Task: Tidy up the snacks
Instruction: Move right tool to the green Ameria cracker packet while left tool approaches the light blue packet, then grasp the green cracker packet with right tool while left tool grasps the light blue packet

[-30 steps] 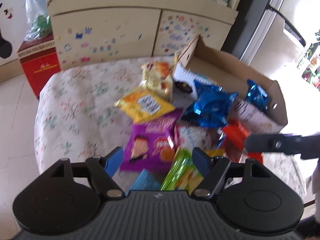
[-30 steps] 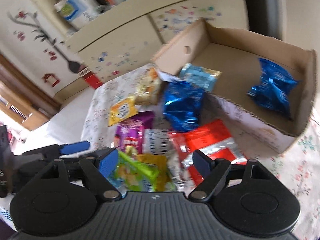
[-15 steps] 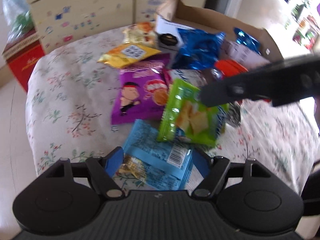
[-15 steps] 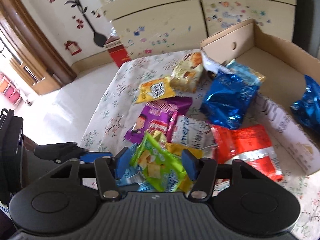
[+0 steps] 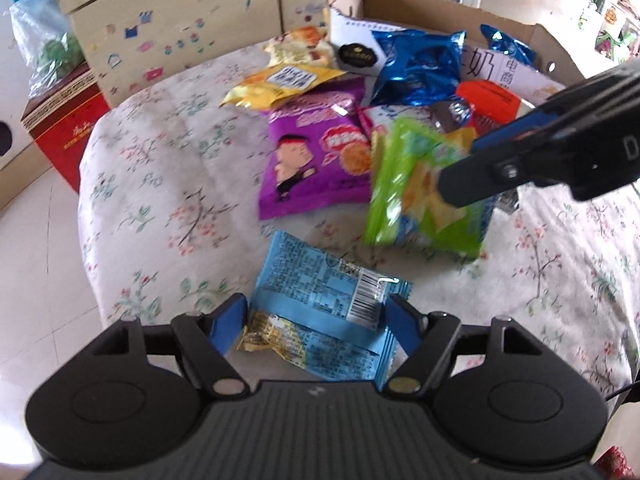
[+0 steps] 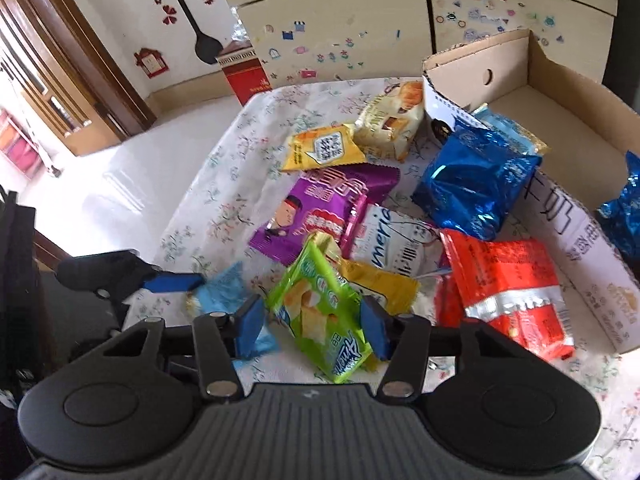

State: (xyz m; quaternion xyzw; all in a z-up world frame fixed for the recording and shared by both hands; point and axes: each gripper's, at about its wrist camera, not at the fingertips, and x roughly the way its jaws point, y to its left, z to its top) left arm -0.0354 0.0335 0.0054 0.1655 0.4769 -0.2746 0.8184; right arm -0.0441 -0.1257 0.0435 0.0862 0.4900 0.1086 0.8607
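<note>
Right tool point(image 6: 314, 326) angled down, gripping green packet point(image 6: 320, 312); left tool point(image 5: 316, 320) wide.

Pale beige wooden cabinet point(image 6: 340, 36) w/ small coloured stickers stands behind flower-print tablecloth point(image 5: 160, 184). Glossy white tiled floor point(image 6: 120, 184); brown wooden door frame point(image 6: 80, 60) at left. White wall w/ black vase decal point(image 6: 200, 36). Bright daylight.

Lit by soft daylight, brightest at the top right of the left wrist view and on the glossy floor point(image 6: 132, 184) at the left of the right wrist view, with glare there and on the foil bag point(image 6: 476, 184). Shadows faint under the packets. Strongly bent by fisheye at the edges; motion-blurred on the green packet point(image 5: 416, 192), sharp on the light-blue packet point(image 5: 324, 300).
</note>
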